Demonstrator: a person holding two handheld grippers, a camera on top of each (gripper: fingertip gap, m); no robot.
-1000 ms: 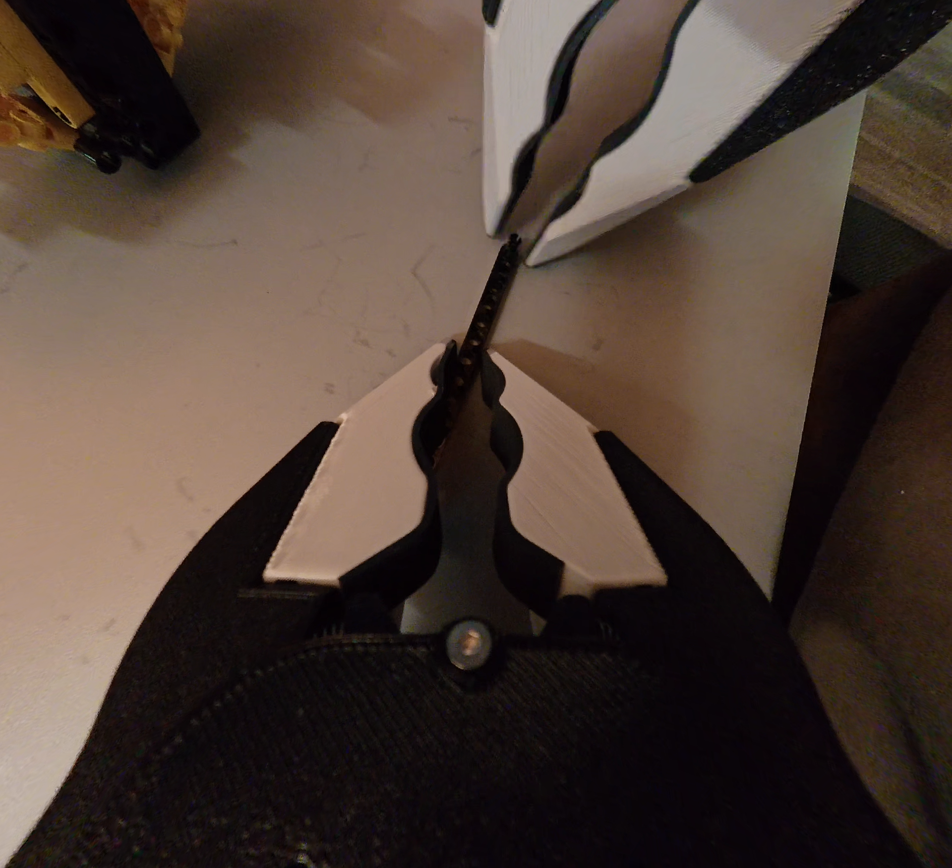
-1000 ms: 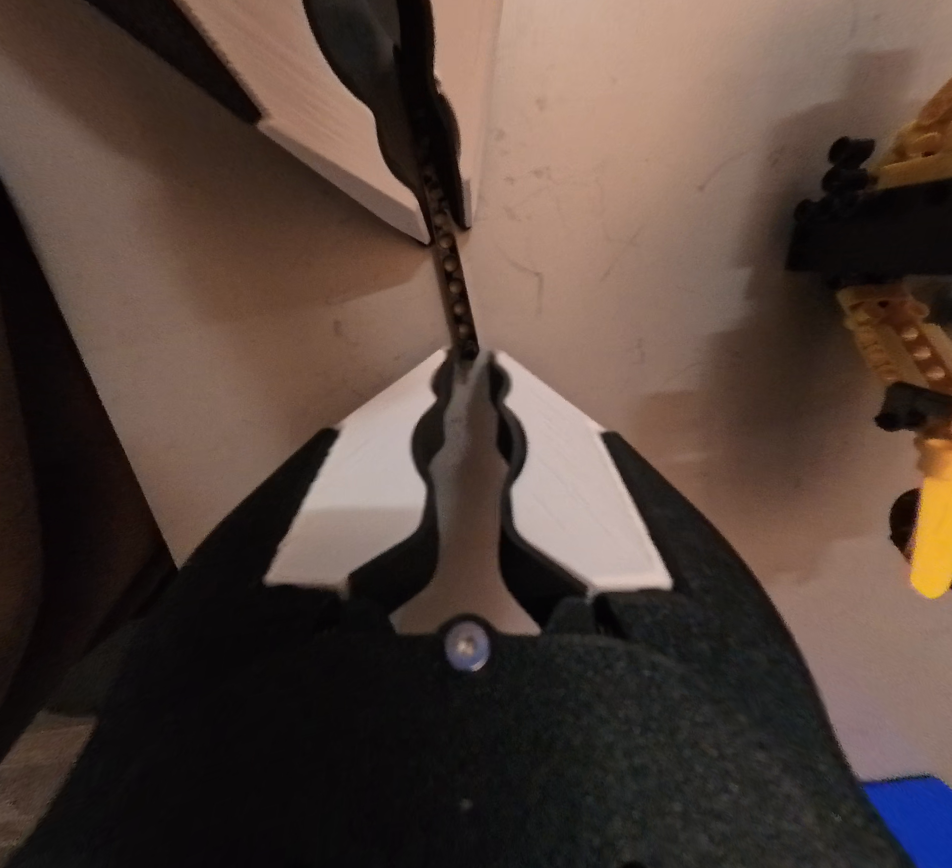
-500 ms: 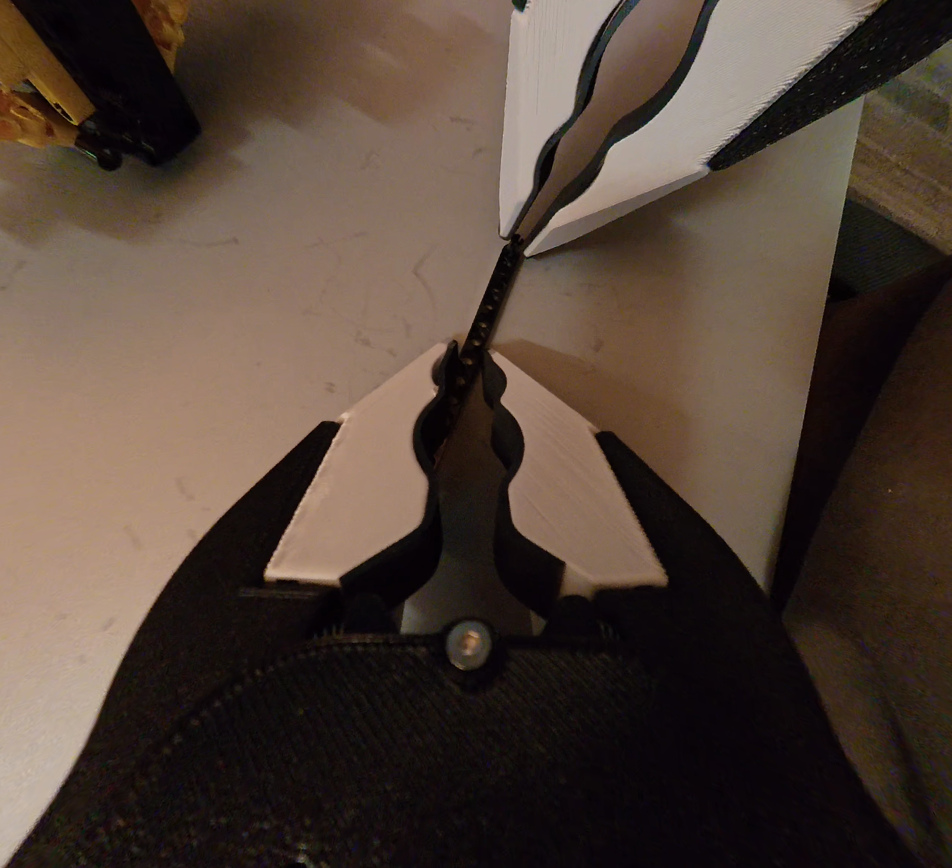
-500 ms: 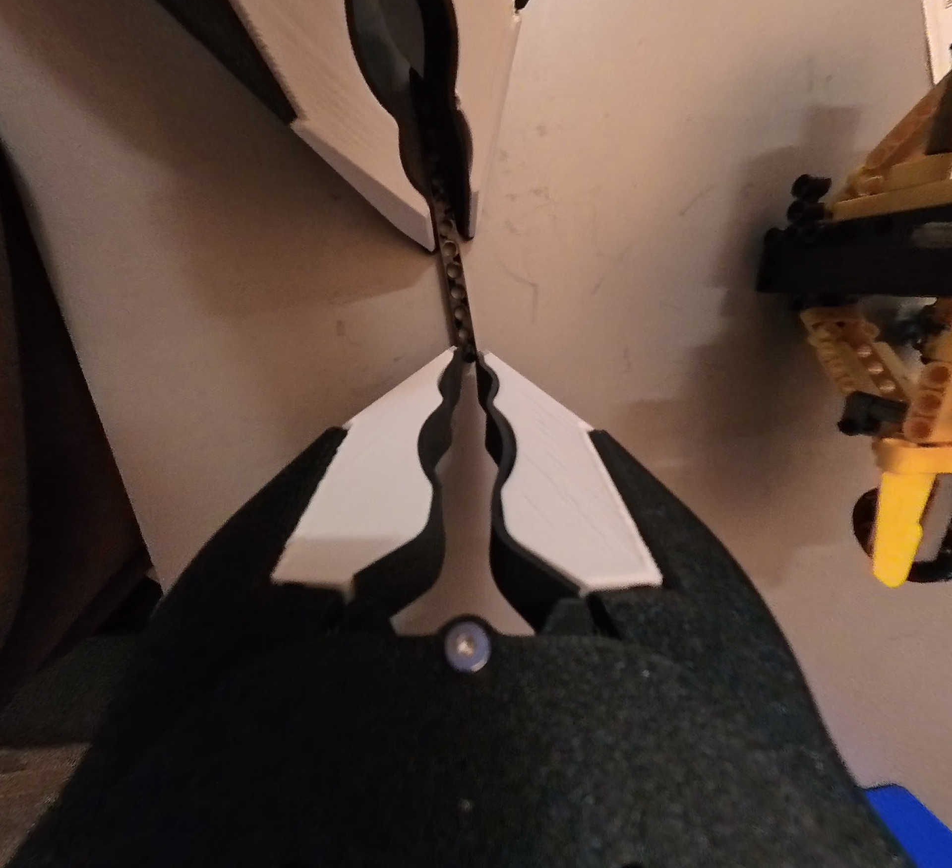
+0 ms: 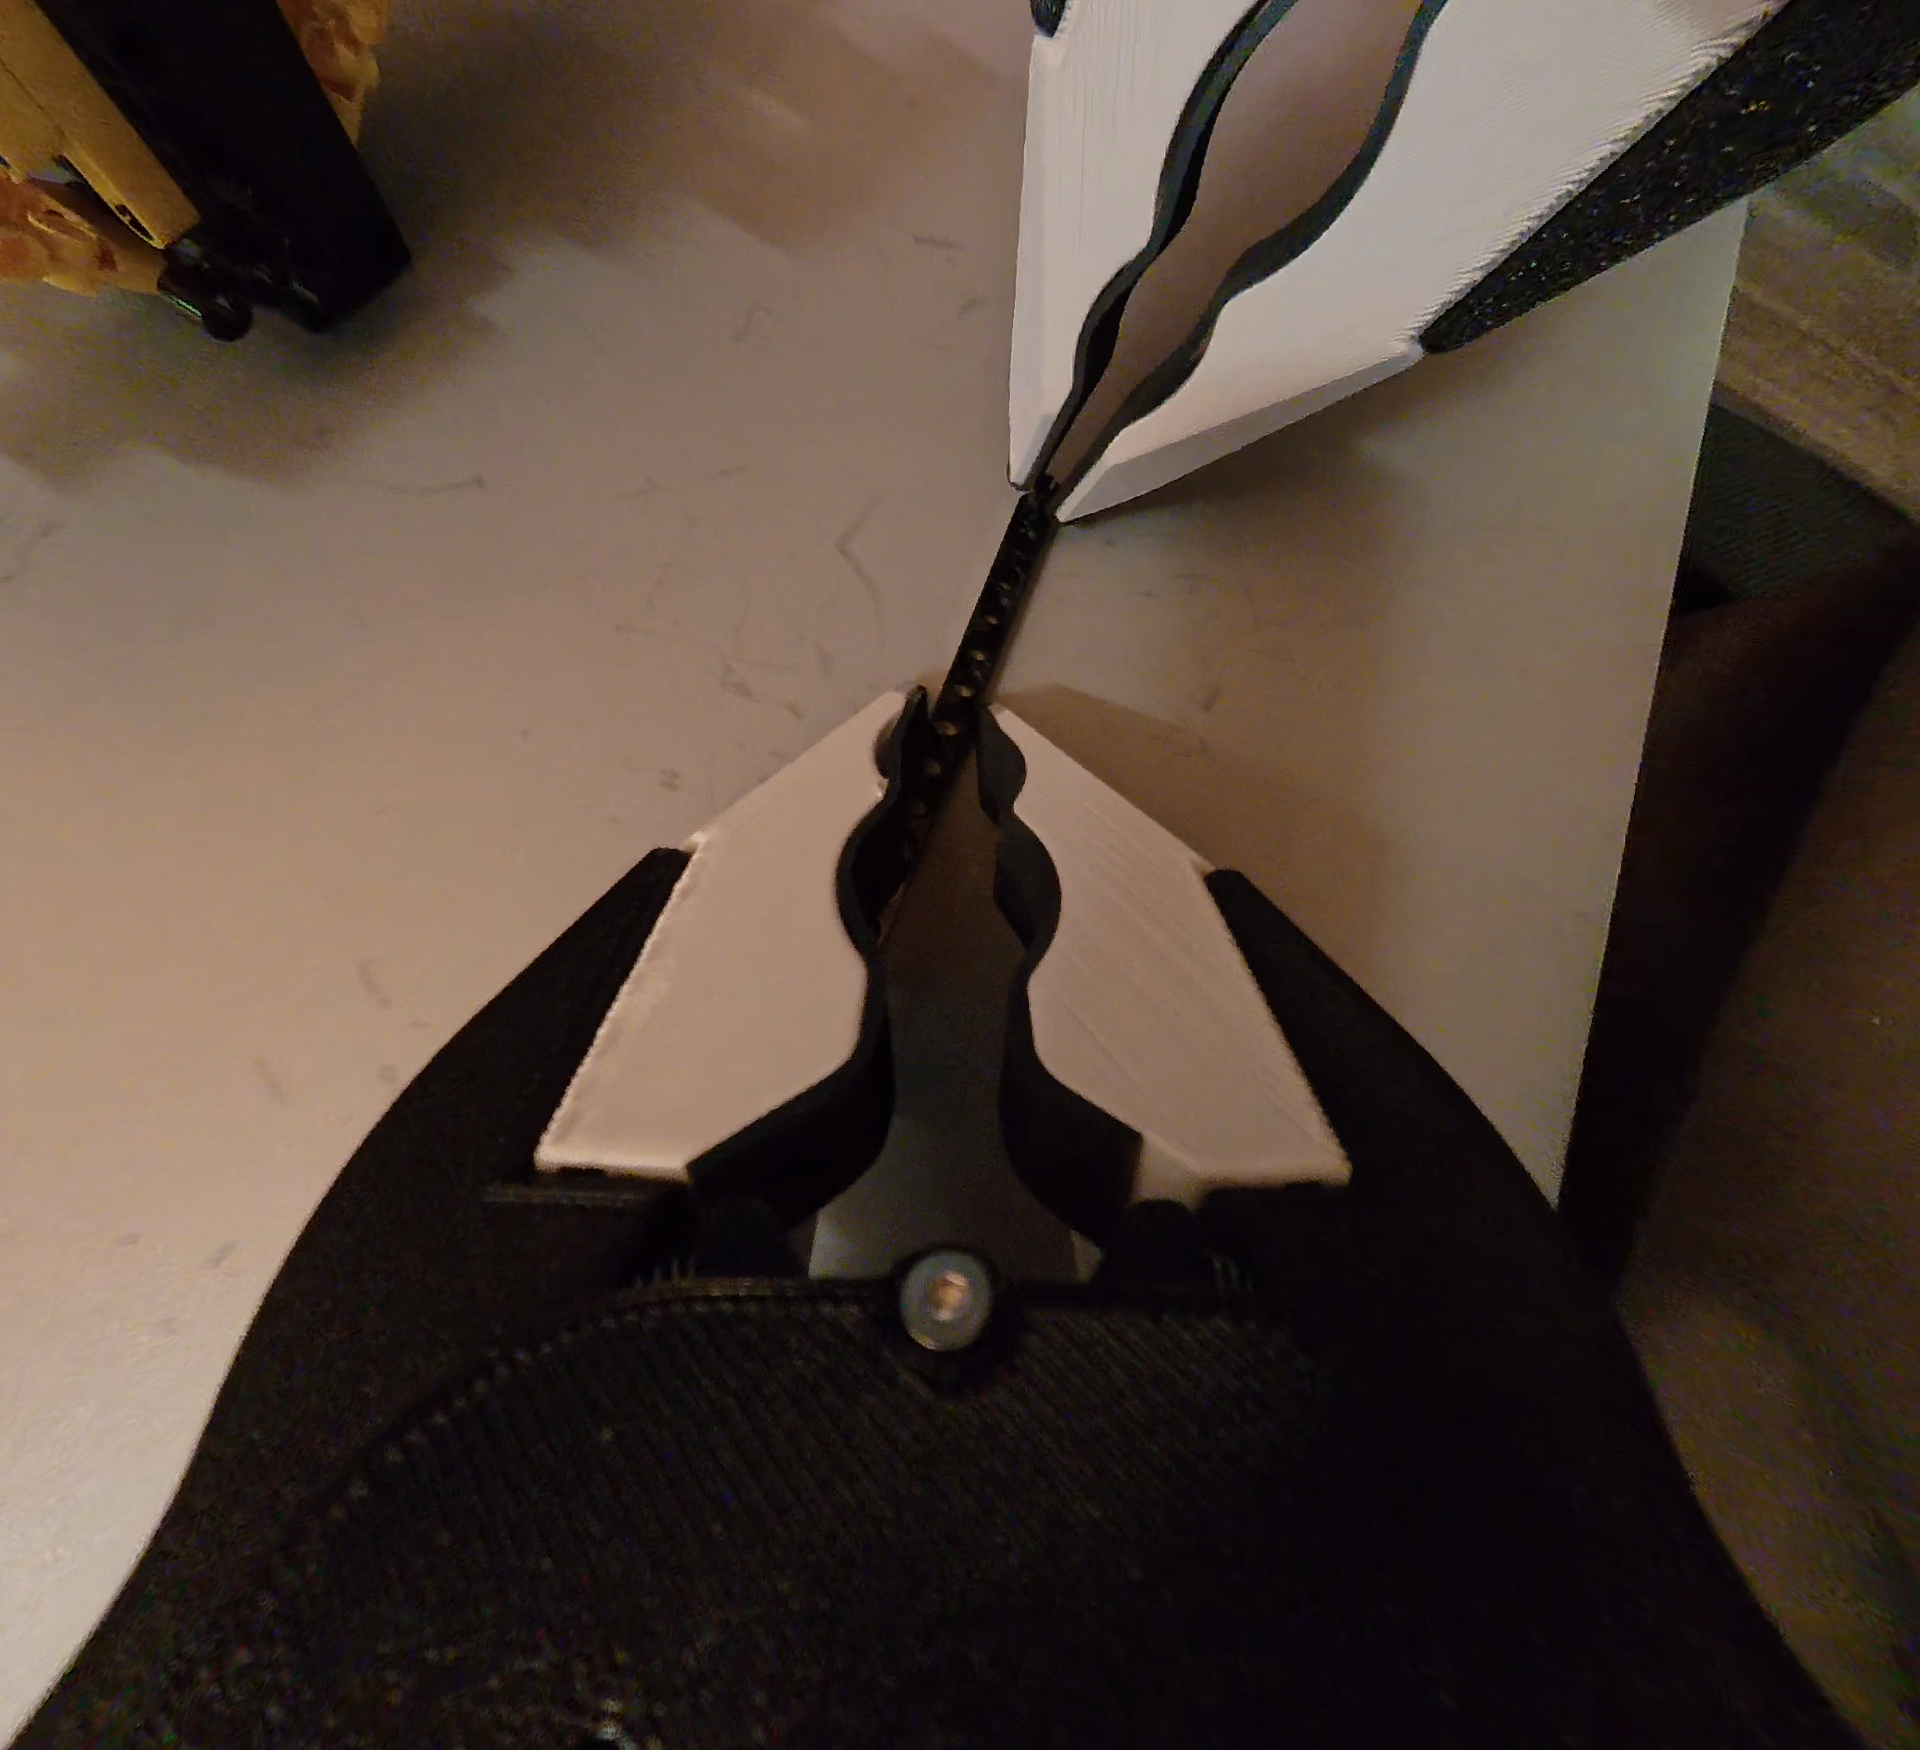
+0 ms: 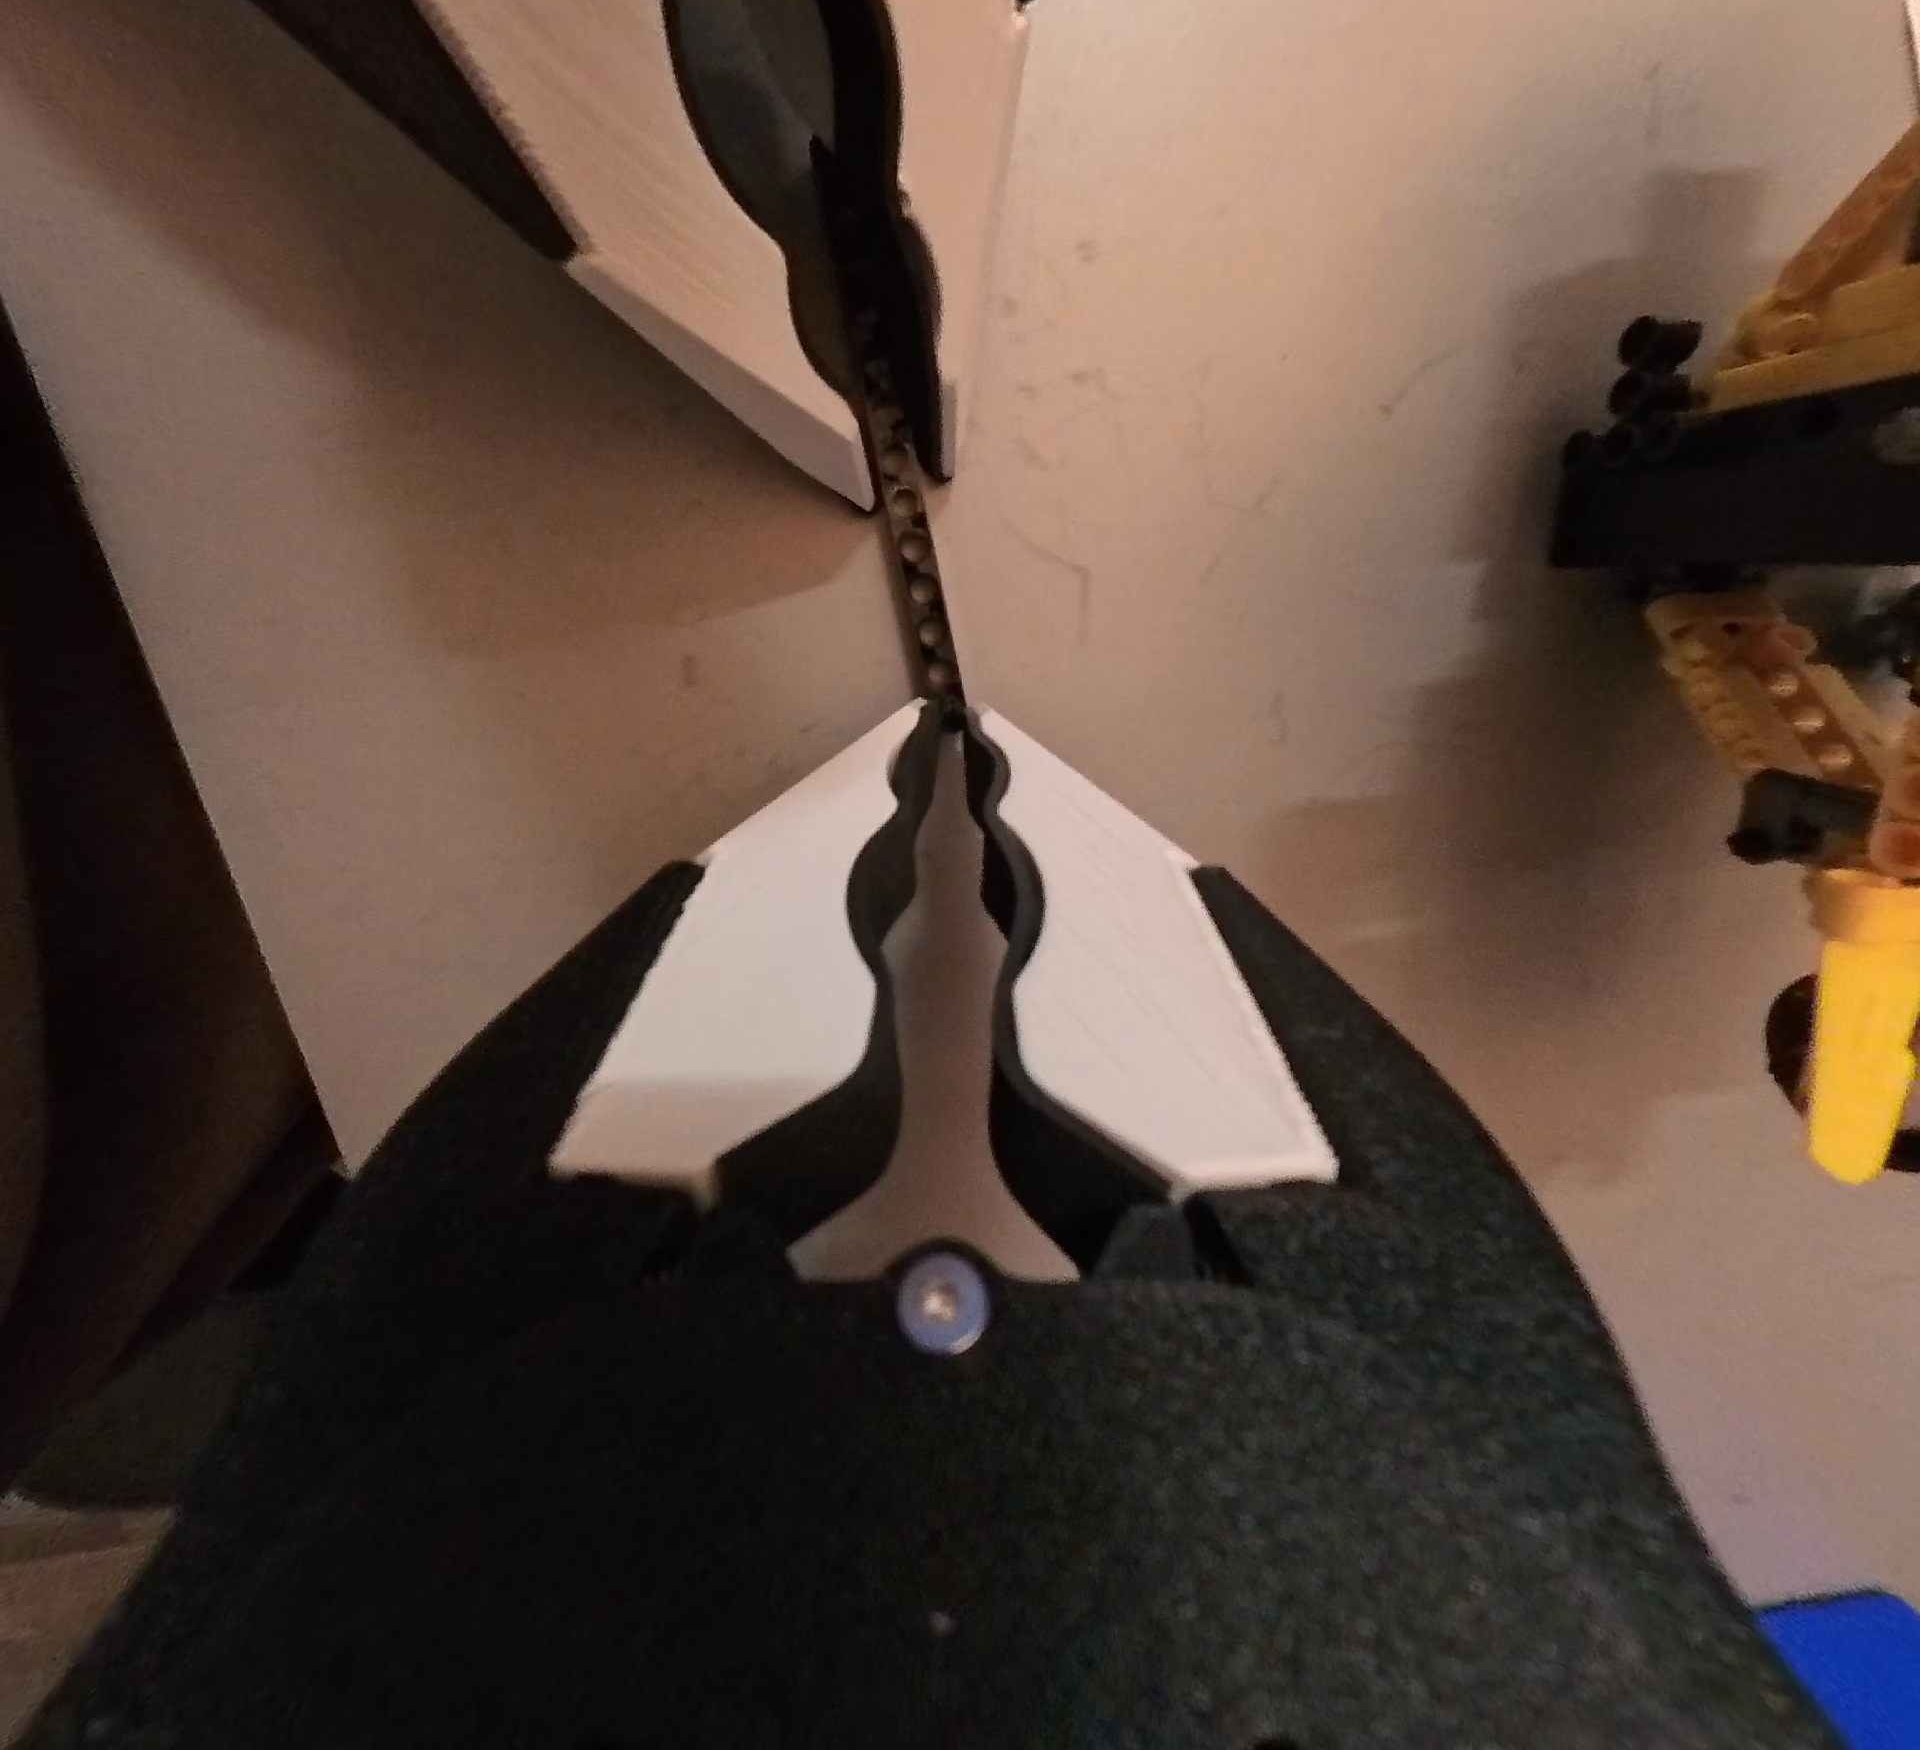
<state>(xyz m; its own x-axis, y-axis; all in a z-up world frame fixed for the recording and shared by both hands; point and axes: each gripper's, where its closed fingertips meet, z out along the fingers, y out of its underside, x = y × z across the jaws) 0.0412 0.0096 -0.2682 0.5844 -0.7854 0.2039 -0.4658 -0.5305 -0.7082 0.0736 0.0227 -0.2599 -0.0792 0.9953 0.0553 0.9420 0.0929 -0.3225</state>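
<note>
A thin black beam with a row of holes (image 5: 992, 604) hangs above the white table (image 5: 416, 661), spanning between my two grippers. My left gripper (image 5: 951, 713) is shut on one end, which runs back between its jaws. My right gripper (image 5: 1044, 485) faces it from the upper right, its tips pinched on the other end. In the right wrist view the right gripper (image 6: 943, 713) is shut on the tip of the beam (image 6: 914, 578). The left gripper (image 6: 904, 474) grips the far end at the top.
A yellow and black brick-built model (image 5: 156, 90) stands on the table at the upper left, and it shows at the right edge of the right wrist view (image 6: 1766, 557). The table's edge (image 5: 1662, 661) runs down the right. A blue thing (image 6: 1849, 1690) lies at the bottom right. Left tips to right tips: about 4 cm.
My right gripper's jaws, slightly apart a second ago, have closed on the beam's free end. The left gripper has kept its hold and barely moved.
</note>
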